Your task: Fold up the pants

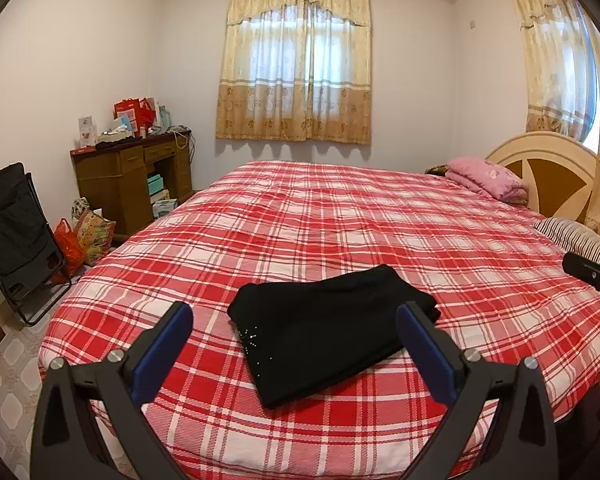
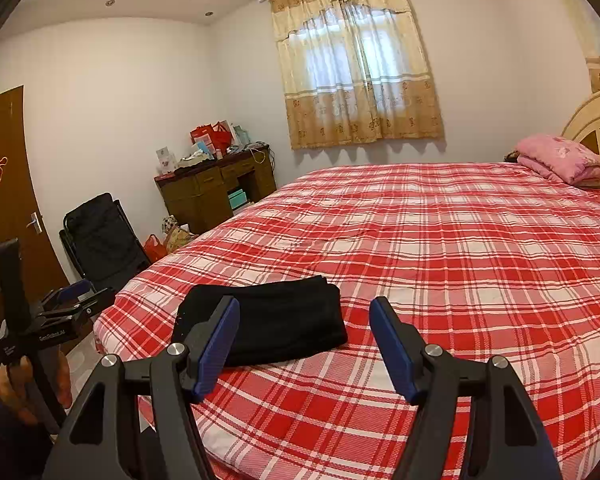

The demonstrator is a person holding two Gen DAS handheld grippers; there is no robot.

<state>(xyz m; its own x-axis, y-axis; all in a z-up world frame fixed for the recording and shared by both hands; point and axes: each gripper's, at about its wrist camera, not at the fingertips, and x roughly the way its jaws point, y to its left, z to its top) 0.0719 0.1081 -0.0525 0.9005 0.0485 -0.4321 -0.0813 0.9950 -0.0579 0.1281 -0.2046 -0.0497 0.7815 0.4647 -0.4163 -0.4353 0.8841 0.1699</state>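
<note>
the black pants (image 1: 332, 328) are lying folded into a compact thick bundle near the front edge of the bed (image 1: 380, 232), on the red and white checked cover. we are seeing small shiny dots along one dark edge, and the layers are stacking neatly. we are holding the left gripper (image 1: 294, 330) wide apart and empty above the bundle, and the right gripper (image 2: 304, 326) also wide and empty, just beside the pants.

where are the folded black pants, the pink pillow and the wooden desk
folded black pants (image 1: 332, 332), left wrist view, middle of the top layer
pink pillow (image 1: 486, 178), left wrist view, centre of its top face
wooden desk (image 2: 216, 184), right wrist view, drawer fronts below the cluttered top
</note>
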